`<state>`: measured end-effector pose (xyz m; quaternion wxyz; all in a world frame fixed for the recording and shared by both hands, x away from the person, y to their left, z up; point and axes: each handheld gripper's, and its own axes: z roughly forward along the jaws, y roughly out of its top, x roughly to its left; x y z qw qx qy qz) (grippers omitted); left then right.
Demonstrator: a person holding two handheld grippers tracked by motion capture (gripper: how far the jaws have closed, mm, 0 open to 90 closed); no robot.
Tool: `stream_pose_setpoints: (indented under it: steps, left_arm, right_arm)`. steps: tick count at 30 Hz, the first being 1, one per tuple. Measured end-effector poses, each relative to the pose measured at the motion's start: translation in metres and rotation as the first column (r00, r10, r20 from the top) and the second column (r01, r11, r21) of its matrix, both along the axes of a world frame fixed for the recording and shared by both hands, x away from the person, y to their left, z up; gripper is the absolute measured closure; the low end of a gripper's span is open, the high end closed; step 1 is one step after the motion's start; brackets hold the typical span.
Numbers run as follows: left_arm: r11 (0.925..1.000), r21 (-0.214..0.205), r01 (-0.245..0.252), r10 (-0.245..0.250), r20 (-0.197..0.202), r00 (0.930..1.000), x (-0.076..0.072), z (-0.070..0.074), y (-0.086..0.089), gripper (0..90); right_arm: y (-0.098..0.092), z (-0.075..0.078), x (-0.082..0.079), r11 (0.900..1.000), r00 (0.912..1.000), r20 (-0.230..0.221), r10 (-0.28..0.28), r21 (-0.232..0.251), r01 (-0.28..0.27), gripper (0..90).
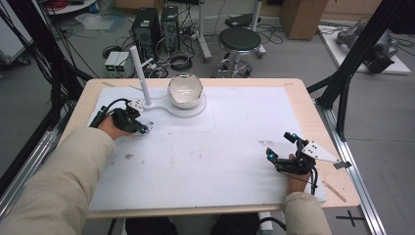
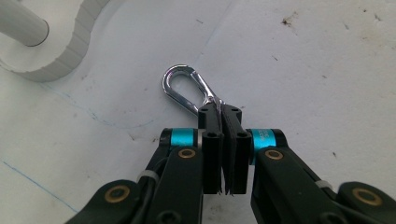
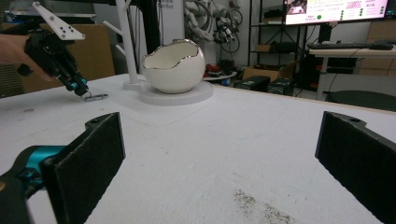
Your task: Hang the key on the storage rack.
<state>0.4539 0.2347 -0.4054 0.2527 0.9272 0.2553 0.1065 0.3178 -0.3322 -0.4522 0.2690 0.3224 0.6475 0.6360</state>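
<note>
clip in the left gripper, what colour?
Shiny silver metal clip, pinched by the left gripper. Clearest in the left gripper view.

Silver clip (image 2: 187,86), white bowl (image 1: 185,90) w/ silver rim, black/teal gripper (image 2: 223,116).

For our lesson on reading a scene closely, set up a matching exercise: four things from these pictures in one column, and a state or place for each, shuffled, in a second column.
Column one:
1. left tool
2. right tool
3. egg-shaped bowl
4. metal clip

Column two:
A. jaws wide apart, nothing between them
B. sits on a round white base
C. lies on the white mat, pinched at one end
D. jaws closed on something shiny

Pairs: 1-D, 2-A, 3-B, 4-C
</note>
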Motion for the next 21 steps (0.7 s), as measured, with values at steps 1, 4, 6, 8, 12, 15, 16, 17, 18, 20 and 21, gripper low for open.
stream_pose_setpoints:
  steps: [1, 4, 6, 8, 12, 15, 16, 17, 18, 20, 21]
  left_arm:
    - [1.0, 0.006, -0.005, 0.005, 0.007, 1.0, 0.0, 0.0, 0.0, 87.4]
    - [1.0, 0.0, -0.009, 0.009, 0.004, 1.0, 0.0, 0.0, 0.0, 88.0]
    - [0.9998, 0.0, -0.021, 0.021, -0.006, 0.9998, 0.0, 0.0, 0.0, 88.2]
    - [0.9996, 0.01, -0.027, 0.027, -0.007, 0.9996, 0.0, 0.001, 0.001, 88.3]
    - [0.9994, -0.015, -0.03, 0.03, -0.009, 0.9995, 0.0, 0.003, 0.002, 88.4]
    - [0.9983, -0.042, -0.039, 0.039, -0.002, 0.9992, -0.001, 0.008, 0.005, 88.5]
    - [0.9975, -0.048, -0.051, 0.052, 0.006, 0.9986, -0.002, 0.01, 0.006, 88.5]
    - [0.9967, -0.059, -0.056, 0.057, 0.011, 0.9983, -0.003, 0.012, 0.007, 88.5]
    - [0.9956, -0.07, -0.062, 0.063, 0.016, 0.9979, -0.003, 0.015, 0.009, 88.5]
    - [0.9927, -0.098, -0.07, 0.072, 0.017, 0.9972, -0.004, 0.019, 0.012, 88.6]
    - [0.9911, -0.11, -0.076, 0.078, 0.019, 0.9968, -0.005, 0.021, 0.014, 88.6]
  right_arm:
    - [0.0, 0.0, 0.0, 1.0, 1.0, 0.0, 0.0, 0.0, 0.0, 0.5]
    - [0.0, 0.0, 0.0, 1.0, 1.0, 0.001, 0.0, 0.0, 0.0, 0.5]
    - [0.0, 0.0, 0.0, 1.0, 1.0, 0.001, 0.001, 0.0, -0.001, 0.5]
    - [0.0, 0.0, 0.0, 1.0, 1.0, 0.001, 0.002, -0.001, -0.002, 0.5]
    - [0.0, 0.0, 0.0, 1.0, 1.0, 0.001, 0.001, -0.003, -0.001, 0.5]
    - [0.0, 0.0, 0.0, 1.0, 1.0, 0.001, 0.002, -0.004, -0.002, 0.5]
    - [0.0, 0.0, 0.0, 1.0, 1.0, 0.001, 0.001, -0.002, -0.001, 0.5]
    - [0.0, 0.0, 0.0, 1.0, 1.0, 0.001, 0.001, -0.004, -0.001, 0.5]
    - [0.0, 0.0, 0.0, 1.0, 1.0, 0.002, 0.001, -0.005, -0.001, 0.5]
    - [0.0, 0.0, 0.0, 1.0, 1.0, 0.002, 0.0, -0.006, 0.0, 0.5]
    - [0.0, 0.0, 0.0, 1.0, 1.0, 0.002, 0.0, -0.007, 0.0, 0.5]
